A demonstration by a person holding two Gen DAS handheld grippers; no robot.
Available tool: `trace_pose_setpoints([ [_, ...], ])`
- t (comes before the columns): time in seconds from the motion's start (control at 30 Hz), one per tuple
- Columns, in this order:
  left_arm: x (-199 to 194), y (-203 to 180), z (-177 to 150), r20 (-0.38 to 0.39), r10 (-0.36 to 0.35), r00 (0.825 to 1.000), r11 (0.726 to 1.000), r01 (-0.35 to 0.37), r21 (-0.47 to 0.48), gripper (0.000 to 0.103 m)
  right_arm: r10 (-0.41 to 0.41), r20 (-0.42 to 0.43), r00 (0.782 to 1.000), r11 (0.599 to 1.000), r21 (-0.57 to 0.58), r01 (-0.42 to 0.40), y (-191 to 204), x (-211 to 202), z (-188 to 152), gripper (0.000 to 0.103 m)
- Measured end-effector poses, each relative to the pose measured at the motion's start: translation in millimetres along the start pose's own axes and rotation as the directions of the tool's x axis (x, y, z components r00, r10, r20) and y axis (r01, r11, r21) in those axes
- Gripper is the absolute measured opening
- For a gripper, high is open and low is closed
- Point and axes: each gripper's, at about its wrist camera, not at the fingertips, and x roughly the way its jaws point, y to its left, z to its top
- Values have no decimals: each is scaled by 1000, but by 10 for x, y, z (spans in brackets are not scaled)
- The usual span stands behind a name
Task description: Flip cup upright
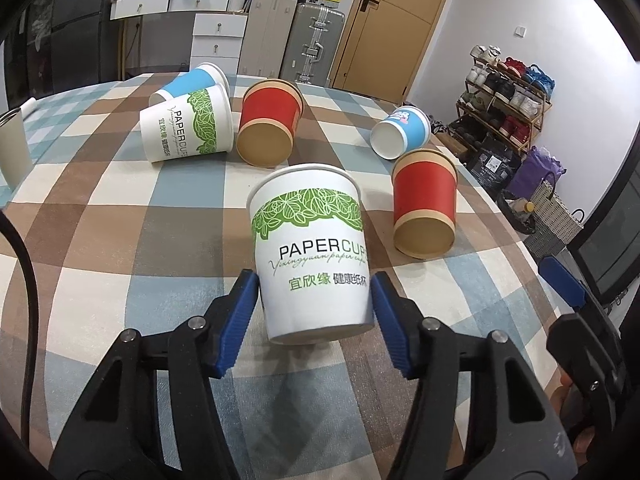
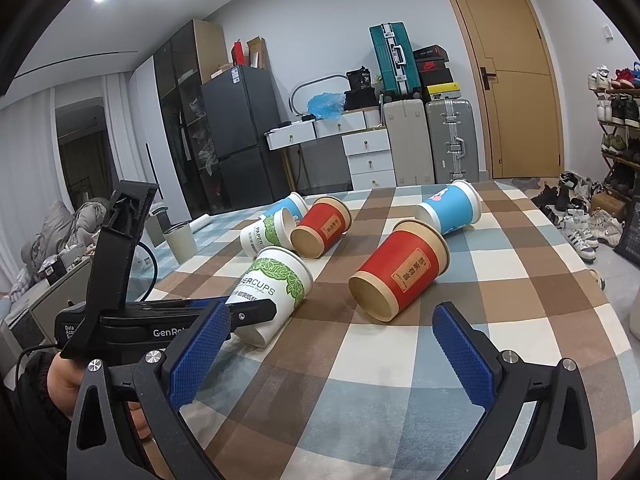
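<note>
A white paper cup with green leaves (image 1: pixel 310 248) sits between the blue pads of my left gripper (image 1: pixel 316 300), tilted with its mouth up and its base just above the cloth. The pads touch its lower sides. It also shows in the right wrist view (image 2: pixel 276 288), held by the left gripper (image 2: pixel 240 314). My right gripper (image 2: pixel 332 348) is open and empty, low over the table, with a red cup (image 2: pixel 400 272) lying on its side just beyond it.
Several more cups lie on their sides on the checked tablecloth (image 1: pixel 120 240): a white leaf cup (image 1: pixel 186 128), red cups (image 1: pixel 270 128) (image 1: pixel 424 208), and blue cups (image 1: pixel 400 132) (image 1: pixel 192 82). A grey tumbler (image 1: pixel 12 148) stands at the left edge.
</note>
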Motion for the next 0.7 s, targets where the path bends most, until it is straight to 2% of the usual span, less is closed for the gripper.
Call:
trace_pose_setpoints([
  [0.3,-233,54,-49,53,17,998,1000,-17,-6,56,9,4,1000,1000,-5,-9,24,6,-9,103],
  [0.7,-806,150,-260,133,33,991,999,-34,10,56,50,-10,999,998,-41,-50,204,24,-49,103],
])
